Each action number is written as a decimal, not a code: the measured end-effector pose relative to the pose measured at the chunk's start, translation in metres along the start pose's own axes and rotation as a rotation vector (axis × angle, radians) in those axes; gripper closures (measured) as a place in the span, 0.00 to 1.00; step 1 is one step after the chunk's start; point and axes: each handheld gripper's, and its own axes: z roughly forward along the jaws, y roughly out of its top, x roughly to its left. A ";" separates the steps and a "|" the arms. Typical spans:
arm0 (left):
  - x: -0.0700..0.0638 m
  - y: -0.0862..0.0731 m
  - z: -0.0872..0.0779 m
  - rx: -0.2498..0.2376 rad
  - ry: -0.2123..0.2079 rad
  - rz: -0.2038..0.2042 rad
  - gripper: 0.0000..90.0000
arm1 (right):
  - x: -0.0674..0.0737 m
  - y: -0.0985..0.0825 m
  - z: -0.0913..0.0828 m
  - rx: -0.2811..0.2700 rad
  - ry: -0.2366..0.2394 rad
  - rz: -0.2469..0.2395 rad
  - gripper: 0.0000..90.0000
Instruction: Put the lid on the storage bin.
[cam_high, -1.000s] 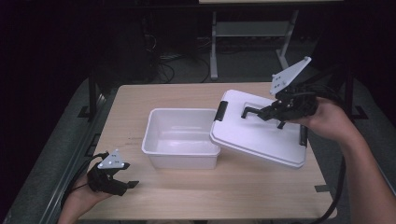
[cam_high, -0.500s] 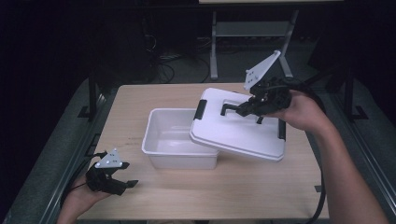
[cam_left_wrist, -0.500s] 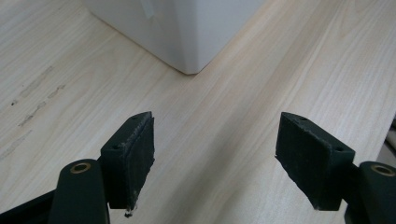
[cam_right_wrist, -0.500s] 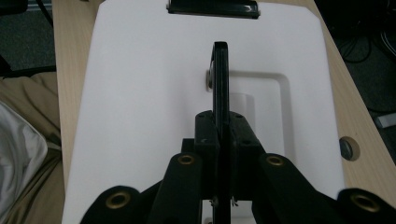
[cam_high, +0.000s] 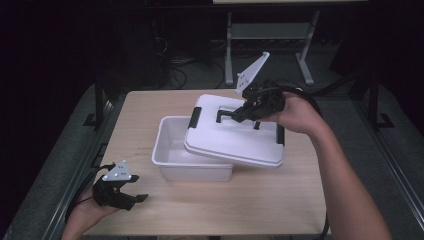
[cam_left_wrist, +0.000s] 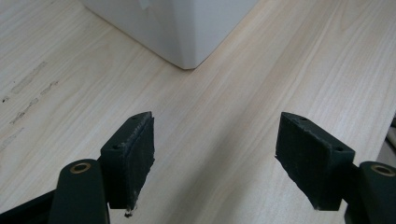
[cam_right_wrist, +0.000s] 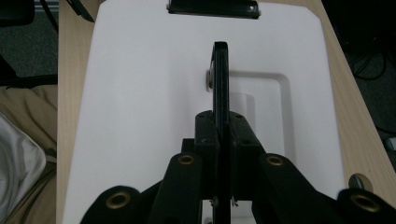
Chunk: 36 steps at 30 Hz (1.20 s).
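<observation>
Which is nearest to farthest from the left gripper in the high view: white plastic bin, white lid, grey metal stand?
From the left gripper:
1. White plastic bin, mid-table, just to its right.
2. White lid with black handle, tilted over the bin's right side.
3. Grey metal stand, on the floor beyond the table.

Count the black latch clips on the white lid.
2. One latch clip sits on the lid's end over the white bin; the other latch clip sits on the opposite end, below the right gripper.
</observation>
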 end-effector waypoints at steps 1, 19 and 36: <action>0.000 0.000 0.000 -0.002 -0.001 0.000 0.31 | -0.001 0.002 0.002 0.000 0.003 -0.004 0.93; -0.001 -0.002 0.000 -0.008 -0.003 -0.007 0.31 | -0.006 0.041 0.038 0.005 0.061 -0.056 0.93; 0.001 -0.007 -0.004 -0.026 0.002 -0.021 0.31 | -0.012 0.062 0.074 -0.015 0.108 -0.073 0.93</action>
